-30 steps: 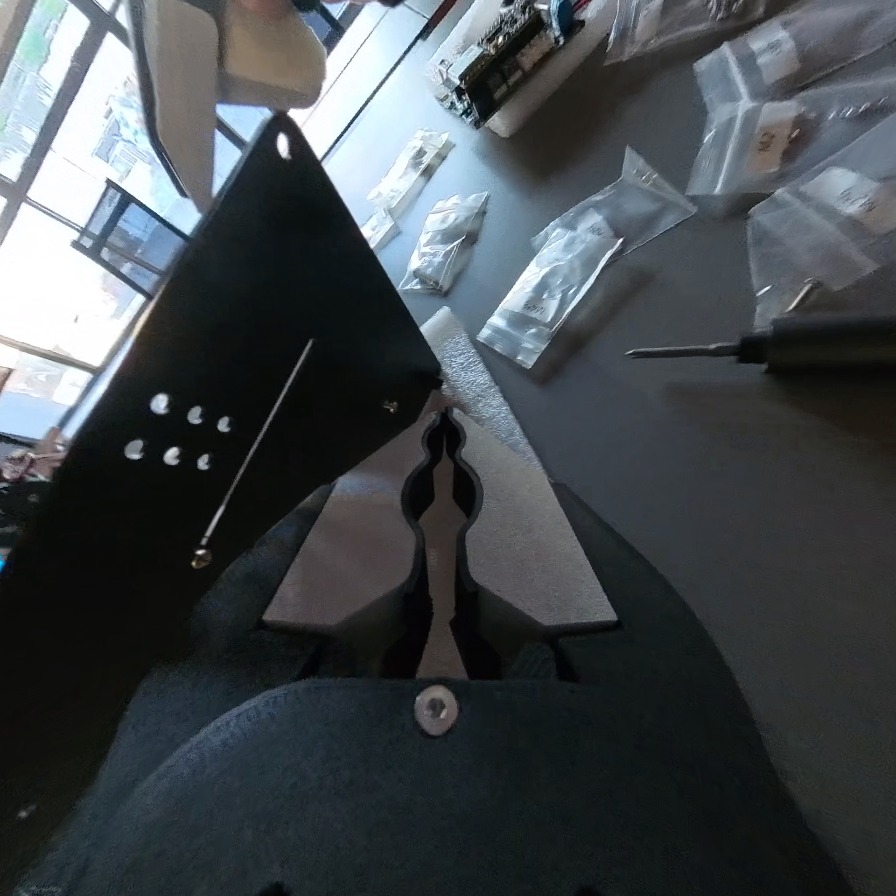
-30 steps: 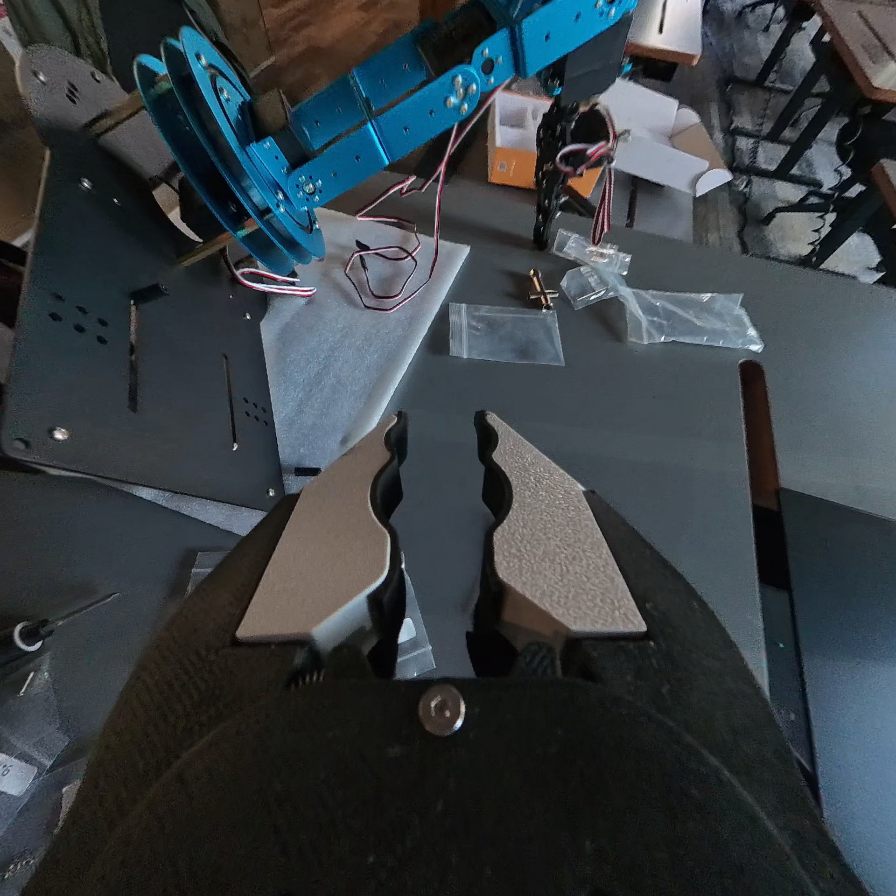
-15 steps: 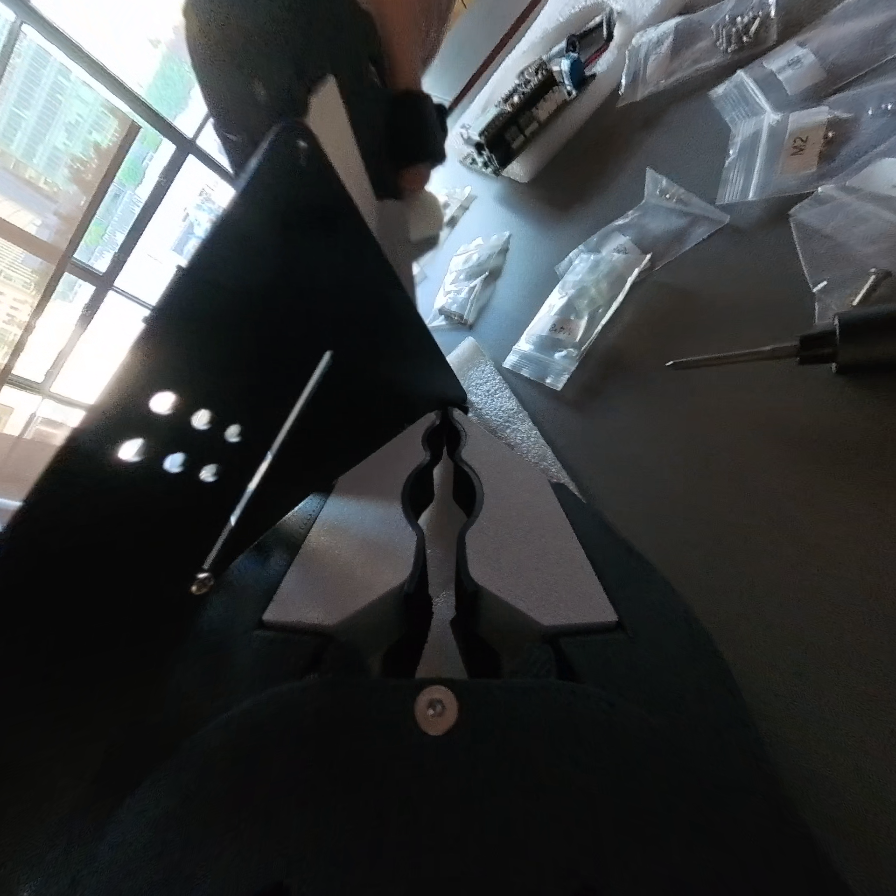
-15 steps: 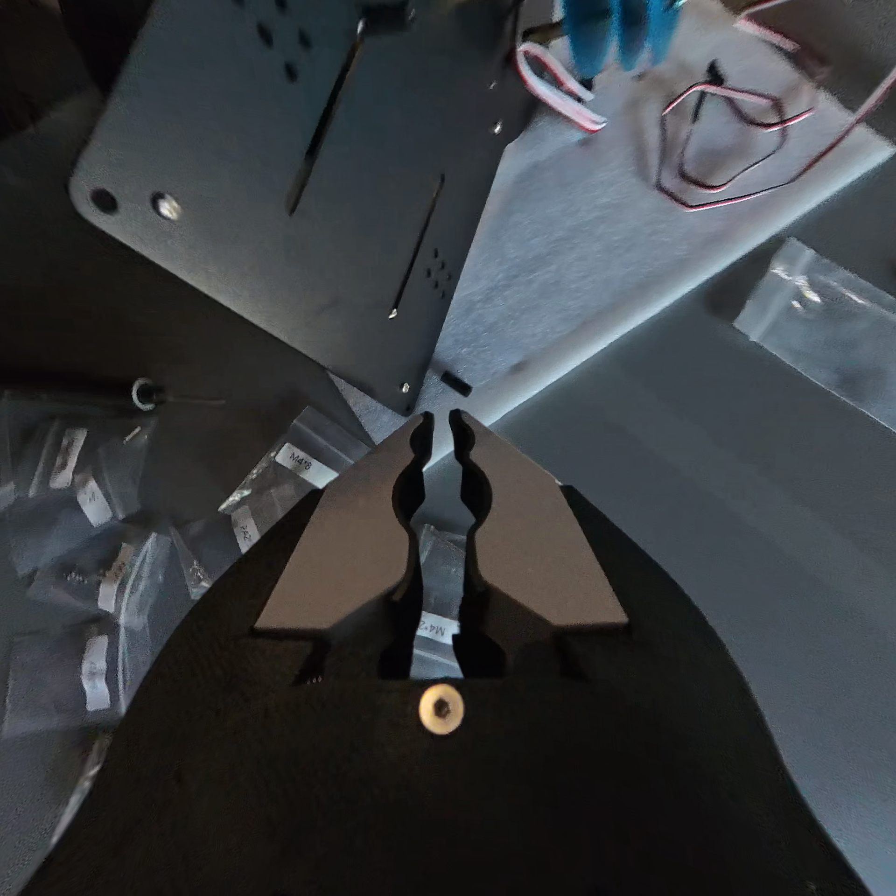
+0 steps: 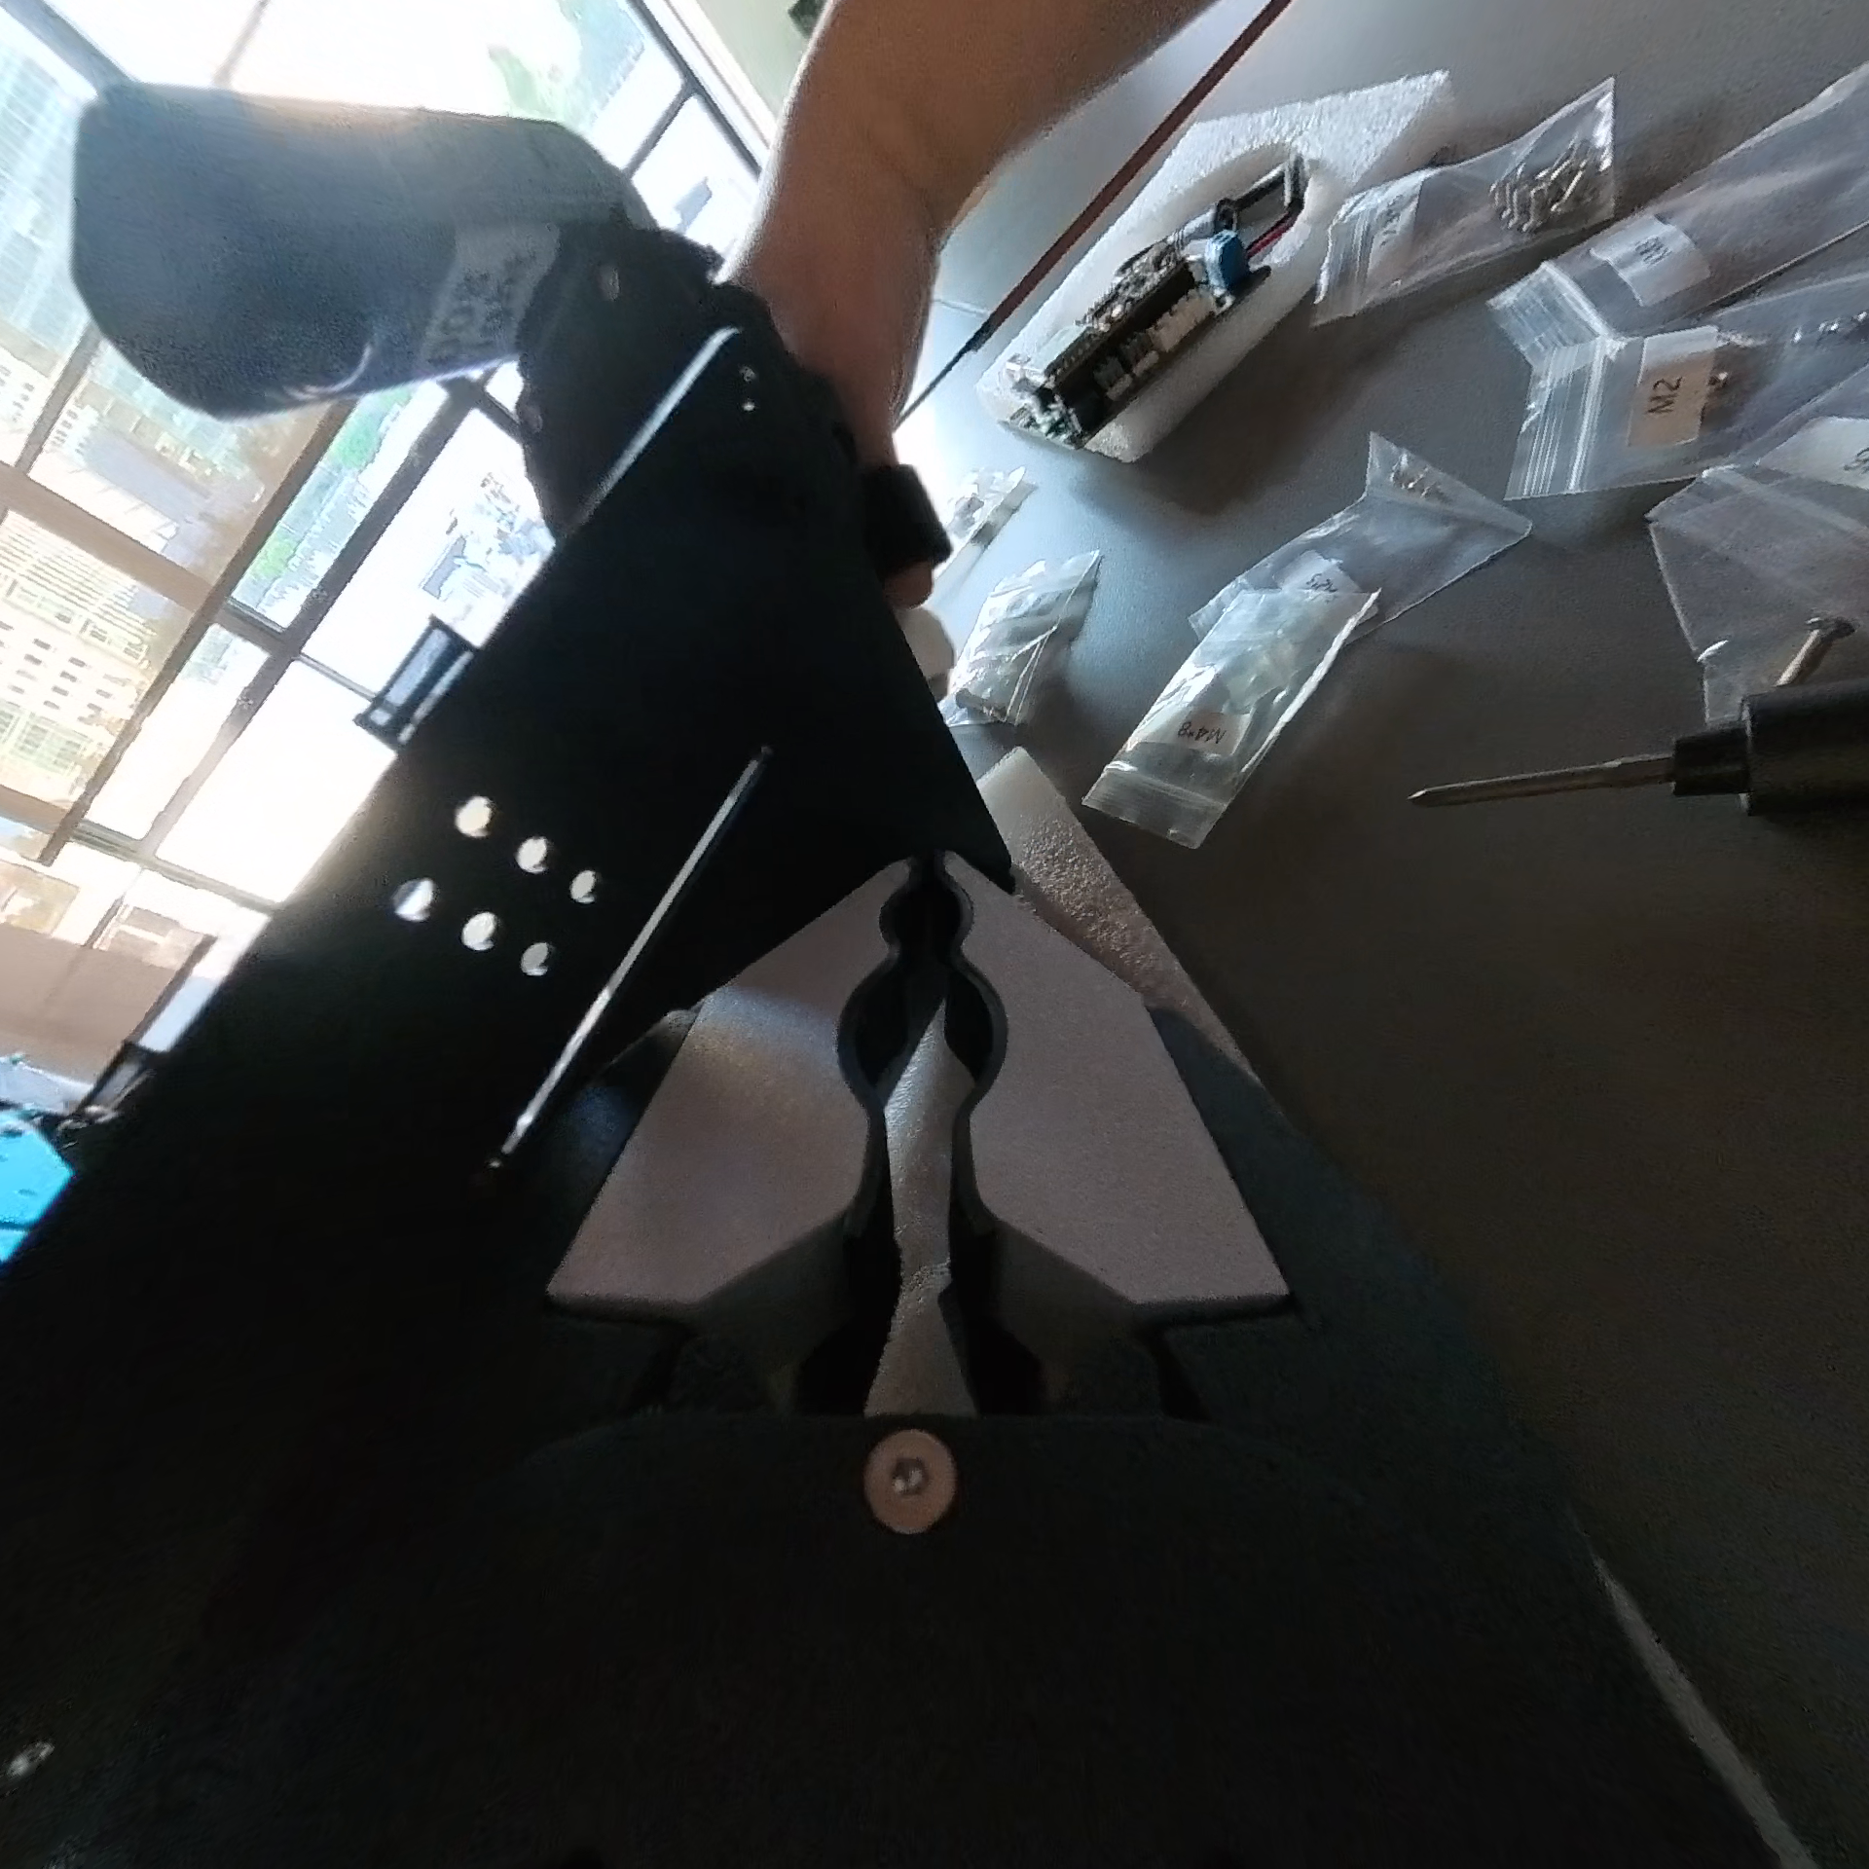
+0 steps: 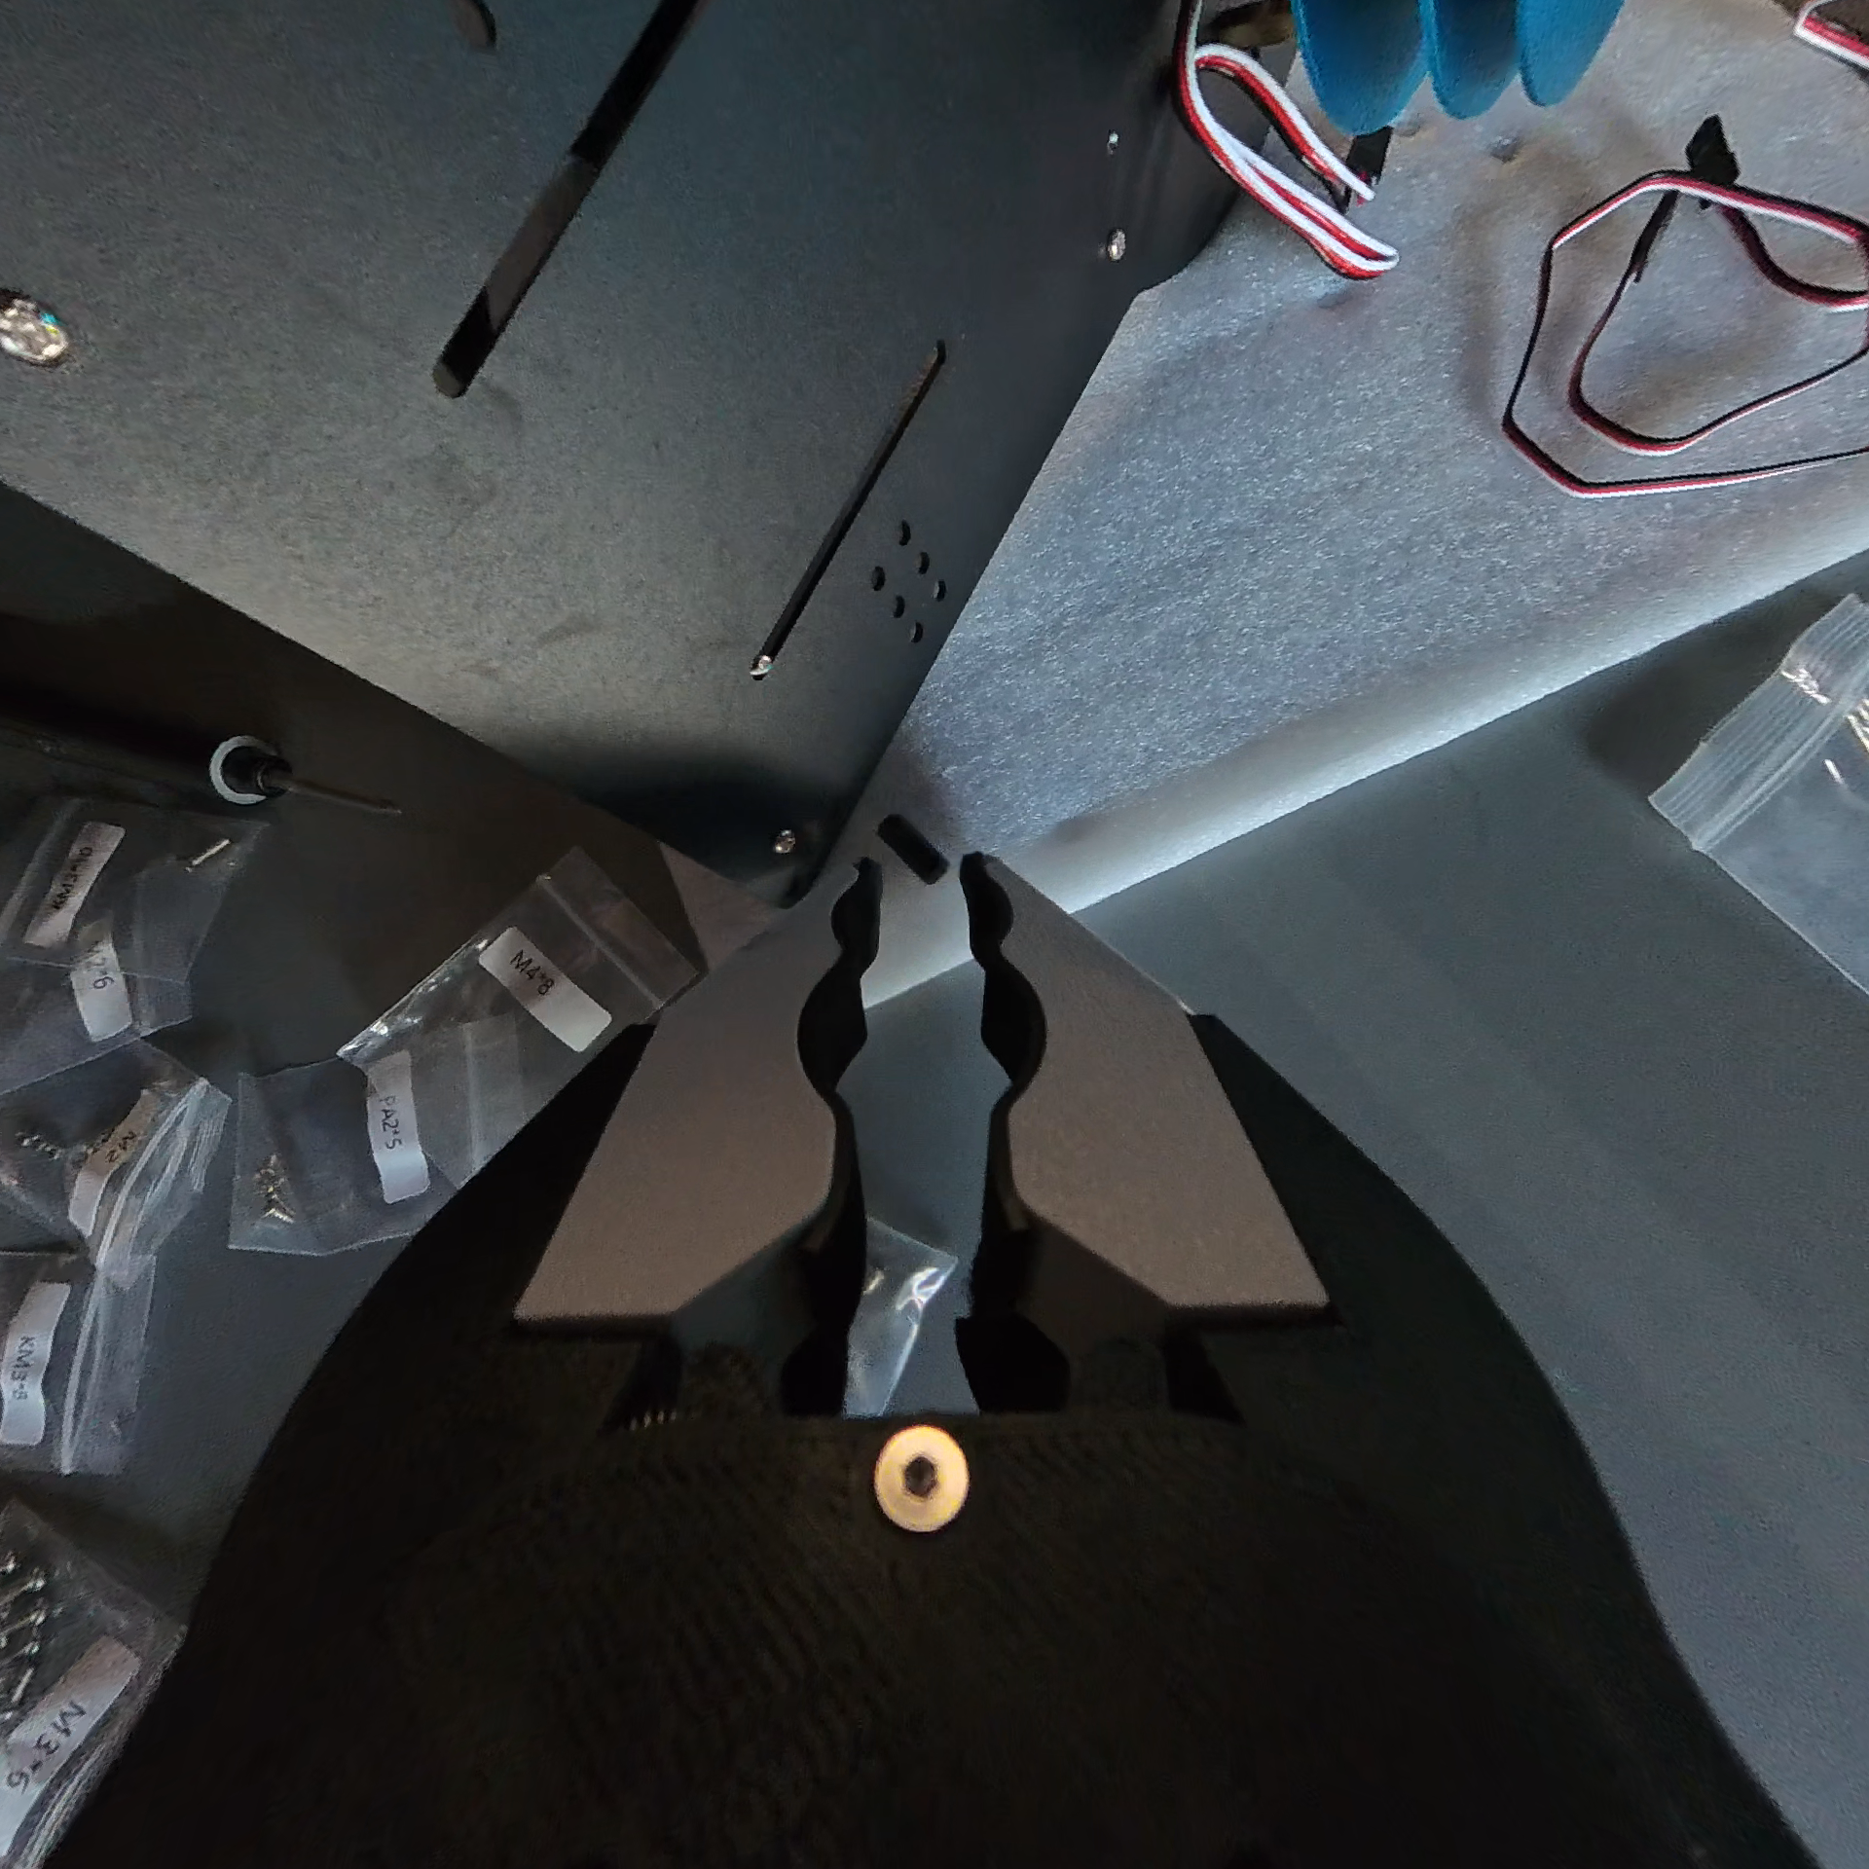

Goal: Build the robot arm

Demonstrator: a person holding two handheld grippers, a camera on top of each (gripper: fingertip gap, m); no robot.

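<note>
My left gripper (image 5: pixel 936 875) is shut on one corner of a black metal plate (image 5: pixel 506 708) with round holes and slits, and holds that corner tilted up off the table. The plate also shows in the right wrist view (image 6: pixel 607 506), resting partly on a white foam sheet (image 6: pixel 1264 607). My right gripper (image 6: pixel 915 875) is open with a narrow gap. Its tips are just short of the plate's other near corner and of a small black piece (image 6: pixel 910 848) on the foam. A person's hand (image 5: pixel 860 152) shows behind the plate.
A screwdriver (image 5: pixel 1618 779) lies on the grey table to the right, among several clear bags of screws (image 5: pixel 1234 708); more bags (image 6: pixel 526 1001) lie left of my right gripper. A circuit board on white foam (image 5: pixel 1143 324), blue discs (image 6: pixel 1446 40) and servo wires (image 6: pixel 1669 354) lie farther off. Tip to tip, the grippers are about 5 centimeters apart.
My right gripper swung down from facing across the table to the plate's near corner, narrowed, then opened slightly. The hand came into the left view behind the plate. The left grip held.
</note>
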